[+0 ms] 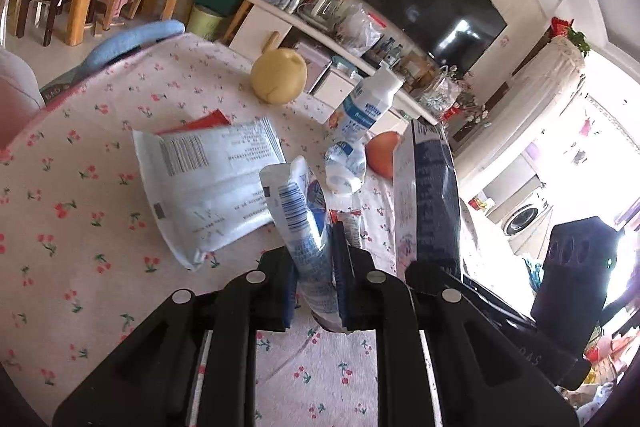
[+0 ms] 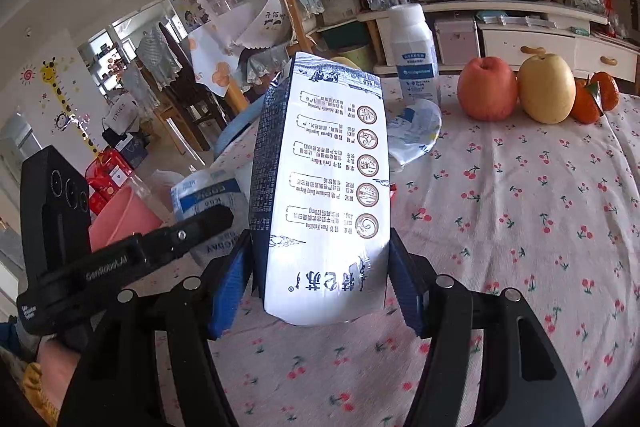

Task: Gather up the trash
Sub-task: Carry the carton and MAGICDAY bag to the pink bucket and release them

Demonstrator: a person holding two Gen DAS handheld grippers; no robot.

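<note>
Left gripper (image 1: 316, 267) clenched on crumpled pouch (image 1: 298, 211), right gripper (image 2: 320, 283) grasping milk carton (image 2: 324, 187), both above the table (image 2: 520, 211); risks thin pouch slipping free; carton could knock standing bottle (image 2: 414, 51).

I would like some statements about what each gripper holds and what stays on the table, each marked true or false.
1. The right gripper is closed on a milk carton. True.
2. The left gripper is open and holds nothing. False: it is shut on a crumpled pouch.
3. An apple and a pear stand side by side on the tablecloth. True.
4. The white bottle lies flat on the table. False: it stands upright.
5. A flat white packet lies on the table. True.
</note>
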